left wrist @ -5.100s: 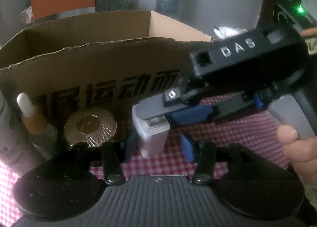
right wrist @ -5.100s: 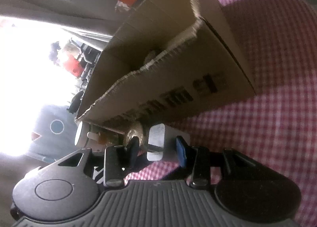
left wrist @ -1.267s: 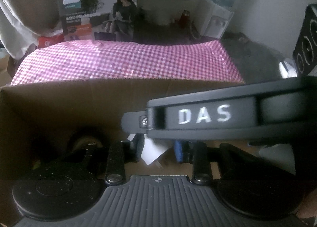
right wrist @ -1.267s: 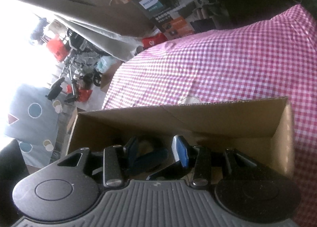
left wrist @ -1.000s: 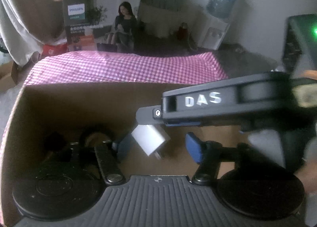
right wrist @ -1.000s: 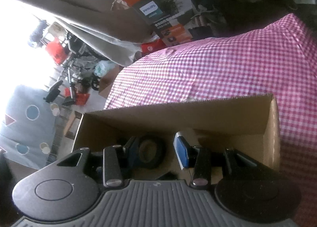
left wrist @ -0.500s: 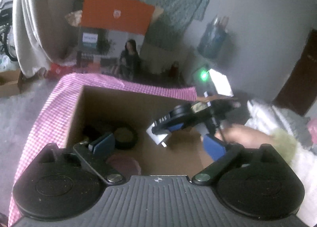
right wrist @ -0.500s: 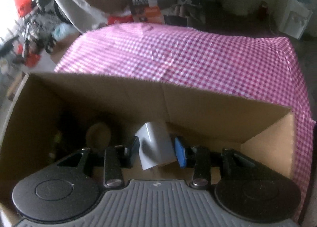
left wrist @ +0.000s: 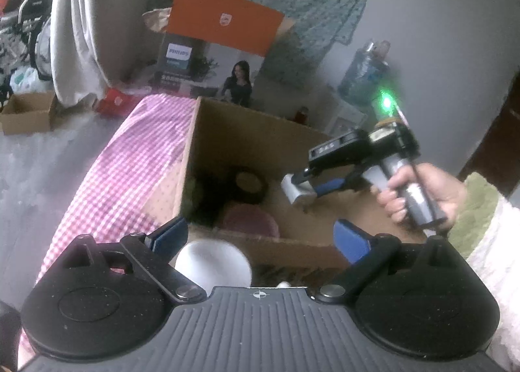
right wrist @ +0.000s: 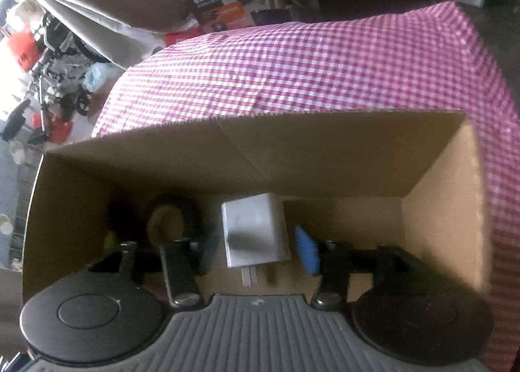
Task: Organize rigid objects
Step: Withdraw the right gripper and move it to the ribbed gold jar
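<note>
Right wrist view: right gripper (right wrist: 260, 243) now has released jaws beside the white charger (right wrist: 255, 230) in the cardboard box (right wrist: 325, 157); left gripper (left wrist: 260, 235) stays wide open, empty.

White charger (right wrist: 255, 230), brown box (right wrist: 227, 157), pink-checked cloth (right wrist: 292, 66).
</note>
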`<action>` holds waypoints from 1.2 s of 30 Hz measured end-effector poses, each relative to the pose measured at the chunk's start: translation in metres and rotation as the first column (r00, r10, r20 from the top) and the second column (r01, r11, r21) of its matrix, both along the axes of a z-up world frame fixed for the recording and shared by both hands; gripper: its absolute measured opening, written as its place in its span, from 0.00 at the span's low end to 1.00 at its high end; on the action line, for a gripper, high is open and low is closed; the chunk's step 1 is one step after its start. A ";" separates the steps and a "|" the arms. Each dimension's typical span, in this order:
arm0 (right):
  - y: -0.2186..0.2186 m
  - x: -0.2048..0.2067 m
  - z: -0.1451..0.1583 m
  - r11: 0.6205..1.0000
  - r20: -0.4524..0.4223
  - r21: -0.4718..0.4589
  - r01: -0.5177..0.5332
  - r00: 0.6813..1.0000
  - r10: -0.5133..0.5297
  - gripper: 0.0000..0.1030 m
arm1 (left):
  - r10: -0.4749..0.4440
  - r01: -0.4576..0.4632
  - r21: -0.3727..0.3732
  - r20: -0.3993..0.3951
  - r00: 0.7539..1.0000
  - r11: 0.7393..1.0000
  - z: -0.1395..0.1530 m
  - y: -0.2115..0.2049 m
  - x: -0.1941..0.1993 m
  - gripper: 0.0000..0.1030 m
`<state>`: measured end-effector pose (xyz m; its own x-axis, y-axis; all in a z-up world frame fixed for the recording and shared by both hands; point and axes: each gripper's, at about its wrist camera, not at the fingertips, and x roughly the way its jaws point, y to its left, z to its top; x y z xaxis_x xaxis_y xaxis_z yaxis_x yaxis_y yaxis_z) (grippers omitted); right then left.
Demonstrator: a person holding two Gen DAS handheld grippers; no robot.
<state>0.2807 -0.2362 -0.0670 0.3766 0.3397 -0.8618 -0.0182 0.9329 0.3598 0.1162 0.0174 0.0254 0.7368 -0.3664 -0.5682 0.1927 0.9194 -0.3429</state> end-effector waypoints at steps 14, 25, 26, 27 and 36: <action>-0.016 -0.143 0.084 0.980 0.265 0.162 -0.119 0.961 0.073 0.66 | 0.000 -0.005 0.049 0.086 0.996 0.999 0.011 0.012 -0.034 0.94; -0.029 -0.278 0.078 0.966 0.419 0.225 -0.124 0.908 0.019 0.76 | 0.107 -0.103 -0.030 0.159 0.981 0.994 0.034 0.030 -0.055 0.95; -0.028 -0.283 0.070 0.964 0.409 0.239 -0.116 0.912 0.008 0.76 | 0.120 -0.123 0.009 0.151 0.981 0.992 0.029 0.026 -0.054 0.95; -0.027 -0.286 0.060 0.963 0.397 0.250 -0.103 0.918 -0.005 0.76 | 0.127 -0.135 0.051 0.131 0.983 0.990 0.023 0.022 -0.052 0.95; -0.015 -0.278 0.005 0.936 0.310 0.351 -0.025 0.946 -0.091 0.75 | 0.041 -0.034 0.254 -0.021 0.999 0.967 -0.054 -0.035 -0.036 0.92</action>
<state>0.0030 -0.2507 -0.0620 0.6259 0.5763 -0.5255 -0.1564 0.7529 0.6393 0.0804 -0.0180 -0.0281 0.7309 -0.1800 -0.6583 0.1501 0.9834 -0.1022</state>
